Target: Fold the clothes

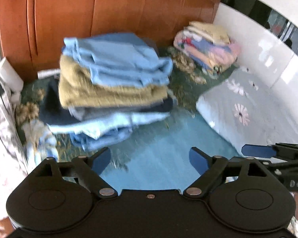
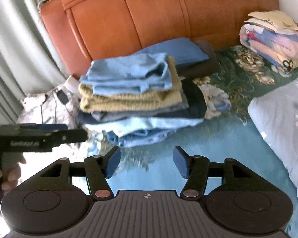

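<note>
A stack of folded clothes [image 1: 113,91] sits on the bed, with a light blue piece [image 1: 117,59] on top, a tan knit [image 1: 101,93] under it, and dark and pale blue pieces below. It also shows in the right wrist view [image 2: 137,99]. My left gripper [image 1: 150,161] is open and empty, a little in front of the stack. My right gripper [image 2: 147,162] is open and empty, also in front of the stack. Each gripper shows in the other's view: the right gripper [image 1: 258,151] at the right edge, the left gripper [image 2: 49,133] at the left.
An orange wooden headboard [image 1: 109,10] stands behind the stack. A second pile of folded bedding [image 1: 208,45] lies at the back right. A grey flowered pillow [image 1: 254,109] lies at the right. The floral bedspread [image 2: 234,79] and a teal sheet [image 1: 161,150] cover the bed.
</note>
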A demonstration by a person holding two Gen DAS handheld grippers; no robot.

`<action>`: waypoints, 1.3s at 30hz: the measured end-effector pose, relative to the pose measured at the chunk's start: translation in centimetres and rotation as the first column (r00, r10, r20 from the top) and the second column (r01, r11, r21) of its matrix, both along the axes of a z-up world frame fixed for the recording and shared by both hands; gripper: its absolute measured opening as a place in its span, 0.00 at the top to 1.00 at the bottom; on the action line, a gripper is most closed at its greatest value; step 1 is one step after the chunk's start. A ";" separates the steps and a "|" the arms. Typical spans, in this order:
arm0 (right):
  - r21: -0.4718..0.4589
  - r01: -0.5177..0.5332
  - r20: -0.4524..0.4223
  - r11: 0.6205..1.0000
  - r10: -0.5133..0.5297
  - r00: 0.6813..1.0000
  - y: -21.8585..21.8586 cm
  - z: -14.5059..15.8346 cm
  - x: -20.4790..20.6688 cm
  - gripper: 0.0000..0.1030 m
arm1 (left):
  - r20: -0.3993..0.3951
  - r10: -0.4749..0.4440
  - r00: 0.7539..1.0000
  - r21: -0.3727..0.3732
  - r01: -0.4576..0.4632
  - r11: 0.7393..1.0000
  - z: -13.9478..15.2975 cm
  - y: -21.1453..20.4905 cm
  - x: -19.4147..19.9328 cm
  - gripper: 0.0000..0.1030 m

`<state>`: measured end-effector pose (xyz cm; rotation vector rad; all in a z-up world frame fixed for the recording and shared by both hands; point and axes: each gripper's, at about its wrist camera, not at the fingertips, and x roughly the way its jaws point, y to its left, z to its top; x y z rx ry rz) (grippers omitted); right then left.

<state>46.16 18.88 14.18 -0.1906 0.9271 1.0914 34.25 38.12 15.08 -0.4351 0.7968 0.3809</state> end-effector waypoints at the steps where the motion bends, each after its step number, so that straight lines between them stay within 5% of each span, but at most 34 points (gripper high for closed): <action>1: 0.000 -0.002 -0.004 1.000 0.002 1.000 -0.7 -0.1 -0.5 0.40 | -0.008 -0.011 1.000 0.002 0.011 1.000 -0.1 -0.7 -0.1 0.16; 12: -0.010 0.004 0.013 1.000 -0.004 1.000 -7.4 -0.3 -5.3 0.28 | -0.071 -0.046 0.996 0.077 0.052 0.996 -0.6 -7.9 -1.1 0.07; 30: -0.022 0.106 -0.013 0.994 -0.106 0.994 -16.7 -1.7 -12.5 0.21 | -0.126 -0.016 0.992 0.083 0.026 0.996 -1.6 -16.5 -3.8 0.07; 39: -0.064 0.172 -0.023 0.983 -0.173 0.985 -21.1 -3.4 -15.3 0.16 | -0.161 -0.092 0.983 0.076 0.105 0.992 -2.5 -20.4 -4.0 0.07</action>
